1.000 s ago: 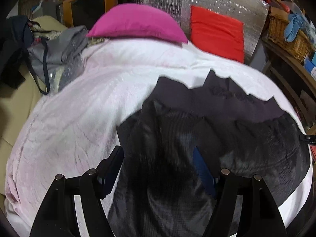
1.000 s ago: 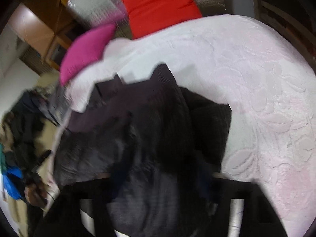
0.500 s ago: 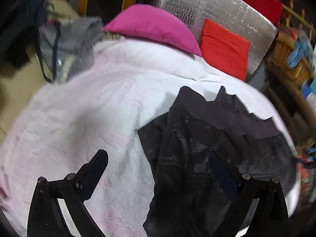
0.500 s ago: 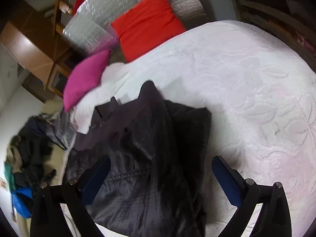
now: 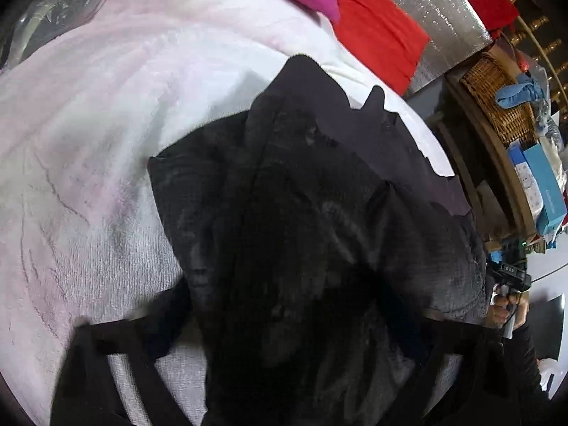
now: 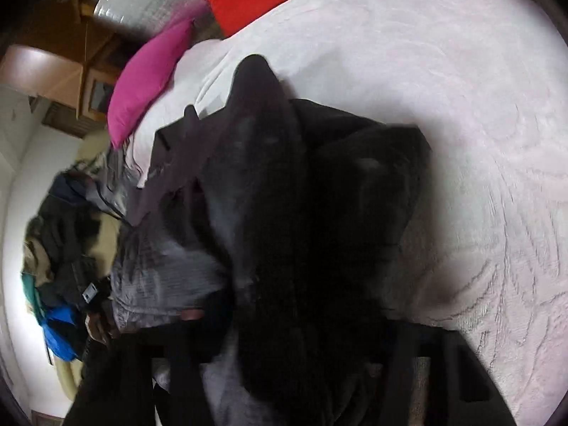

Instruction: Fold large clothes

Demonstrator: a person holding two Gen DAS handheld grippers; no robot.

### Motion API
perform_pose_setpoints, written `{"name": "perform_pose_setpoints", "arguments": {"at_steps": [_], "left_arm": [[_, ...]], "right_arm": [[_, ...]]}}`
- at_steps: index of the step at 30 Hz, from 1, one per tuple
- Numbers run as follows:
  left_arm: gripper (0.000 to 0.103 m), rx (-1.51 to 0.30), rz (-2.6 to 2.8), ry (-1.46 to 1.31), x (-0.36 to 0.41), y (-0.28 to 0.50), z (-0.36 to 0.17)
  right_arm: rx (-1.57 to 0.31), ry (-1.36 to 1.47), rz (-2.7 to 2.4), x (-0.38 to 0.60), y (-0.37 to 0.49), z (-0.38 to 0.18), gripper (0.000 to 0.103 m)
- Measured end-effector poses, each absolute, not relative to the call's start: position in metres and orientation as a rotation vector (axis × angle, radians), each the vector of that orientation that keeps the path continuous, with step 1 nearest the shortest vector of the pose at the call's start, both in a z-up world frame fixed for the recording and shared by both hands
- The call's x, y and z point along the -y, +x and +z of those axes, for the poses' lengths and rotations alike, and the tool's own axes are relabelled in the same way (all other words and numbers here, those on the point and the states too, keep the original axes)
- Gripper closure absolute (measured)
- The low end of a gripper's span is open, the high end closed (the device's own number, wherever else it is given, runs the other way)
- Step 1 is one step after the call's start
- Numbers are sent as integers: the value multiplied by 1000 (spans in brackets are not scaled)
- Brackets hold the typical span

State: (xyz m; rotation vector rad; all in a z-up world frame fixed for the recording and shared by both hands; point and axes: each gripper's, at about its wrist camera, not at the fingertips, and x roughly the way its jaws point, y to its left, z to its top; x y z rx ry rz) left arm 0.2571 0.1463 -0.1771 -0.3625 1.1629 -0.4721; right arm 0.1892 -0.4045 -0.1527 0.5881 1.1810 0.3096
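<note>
Black jacket [image 5: 301, 234] lies bunched on the pink bedspread [image 5: 88, 142], long axis running away toward the pillows, dead ahead between both claws; left claw [image 5: 284, 348] and right claw [image 6: 291, 355] blurred, grip state unreadable.

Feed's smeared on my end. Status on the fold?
Both hand-held grippers low over the black jacket, open or shut unclear through blur. Jacket bunched on the white bedspread, not yet flat. Pink pillow well clear.

Blurred and half buried under the dark jacket [image 5: 319, 248] at lower frame: both hand-held grippers, fingertips hidden, jaw spacing unreadable.
</note>
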Motion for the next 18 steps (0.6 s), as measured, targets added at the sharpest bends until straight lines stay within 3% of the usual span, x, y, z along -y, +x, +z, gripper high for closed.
{"name": "perform_pose_setpoints", "arguments": {"at_steps": [1, 2, 5, 10, 18], "left_arm": [[60, -1171, -470, -365, -144, 257, -177], [70, -1173, -478, -384, -144, 257, -175], [82, -1142, -466, -384, -143, 251, -166], [87, -1042, -460, -355, -144, 241, -122], [87, -820, -526, -274, -109, 222, -3]], "right_arm": [[-1178, 552, 303, 400, 190, -146, 77], [-1175, 537, 297, 397, 191, -142, 82], [-1137, 475, 299, 388, 187, -119, 87], [-1018, 350, 318, 377, 177, -52, 90], [-826, 248, 313, 383, 152, 64, 91]]}}
